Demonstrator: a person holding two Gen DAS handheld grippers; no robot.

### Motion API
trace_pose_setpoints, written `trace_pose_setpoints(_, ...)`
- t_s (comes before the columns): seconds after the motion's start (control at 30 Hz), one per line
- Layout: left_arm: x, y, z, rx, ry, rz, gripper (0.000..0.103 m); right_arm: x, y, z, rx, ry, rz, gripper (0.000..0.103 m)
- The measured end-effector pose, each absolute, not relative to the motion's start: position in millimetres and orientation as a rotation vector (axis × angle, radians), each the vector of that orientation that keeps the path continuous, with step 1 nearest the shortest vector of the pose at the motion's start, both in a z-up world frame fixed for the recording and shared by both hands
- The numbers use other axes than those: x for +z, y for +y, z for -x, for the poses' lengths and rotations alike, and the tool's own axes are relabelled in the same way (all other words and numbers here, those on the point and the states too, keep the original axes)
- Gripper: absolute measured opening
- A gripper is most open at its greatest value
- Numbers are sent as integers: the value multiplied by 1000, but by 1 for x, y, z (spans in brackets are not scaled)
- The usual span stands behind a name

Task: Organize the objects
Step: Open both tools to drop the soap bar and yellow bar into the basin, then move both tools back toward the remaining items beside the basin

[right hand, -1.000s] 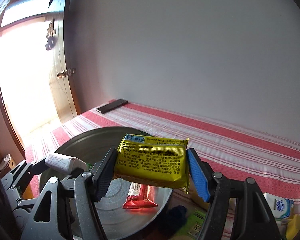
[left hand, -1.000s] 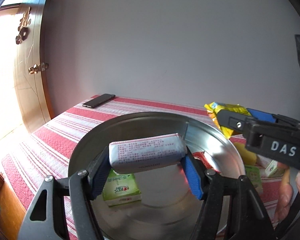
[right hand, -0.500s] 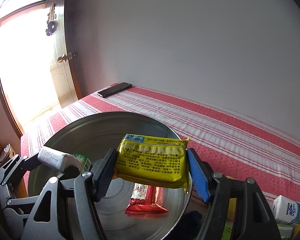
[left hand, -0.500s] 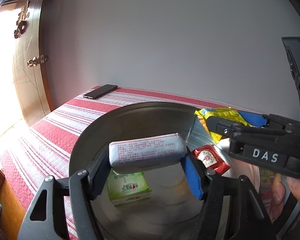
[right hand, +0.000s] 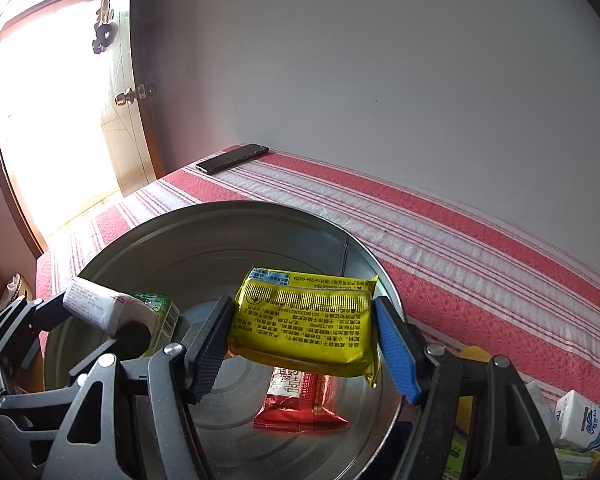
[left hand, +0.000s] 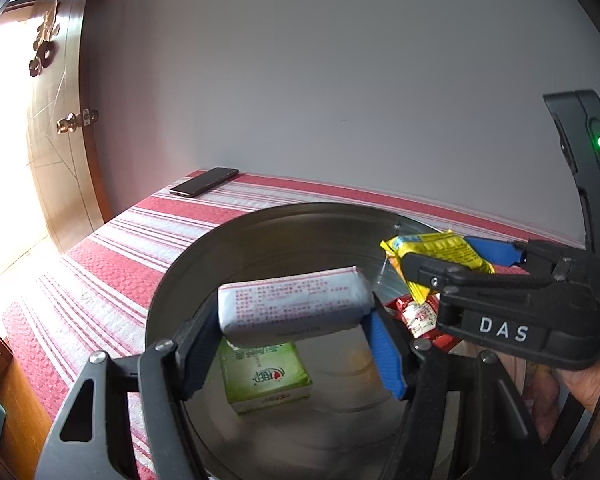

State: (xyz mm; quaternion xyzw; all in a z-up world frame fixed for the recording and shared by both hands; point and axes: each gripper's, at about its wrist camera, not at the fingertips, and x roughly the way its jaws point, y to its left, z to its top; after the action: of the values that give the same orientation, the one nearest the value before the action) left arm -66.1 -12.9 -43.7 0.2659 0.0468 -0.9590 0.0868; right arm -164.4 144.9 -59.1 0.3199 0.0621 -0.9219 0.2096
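My left gripper is shut on a white packet with red print and holds it above a round metal tin. My right gripper is shut on a yellow snack packet and holds it over the tin's right side. The yellow packet also shows in the left wrist view. A green packet and a red packet lie on the tin's floor. The white packet shows at the left of the right wrist view.
The tin stands on a red and white striped cloth. A black phone lies at the cloth's far left corner. A white carton and other small packs lie right of the tin. A wooden door is at the left.
Both grippers have moved in over the tin with their packets. The right gripper has come closer beside the left one. The red packet now shows fully under the yellow one.
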Motion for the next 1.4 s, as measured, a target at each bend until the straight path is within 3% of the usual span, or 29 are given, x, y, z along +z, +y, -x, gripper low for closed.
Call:
trace_pose_setpoints(0.17,-39,-15,60,-2842,111,-716,99,-63,145,166,-2572,166,-904,74)
trace_pose_setpoints(0.23,-38,-15,58,-2848,114,-709,102,-60,151,162,-2582,132,-871,78)
trace_pose_setpoints(0.7,-35,-5,53,-2893,183,-704,103,-47,261,95,-2789,-41,-817,80)
trace_pose_setpoints(1.4,-35,17,49,-2931,163,-727,103,-100,241,108,-2723,63,-1123,80)
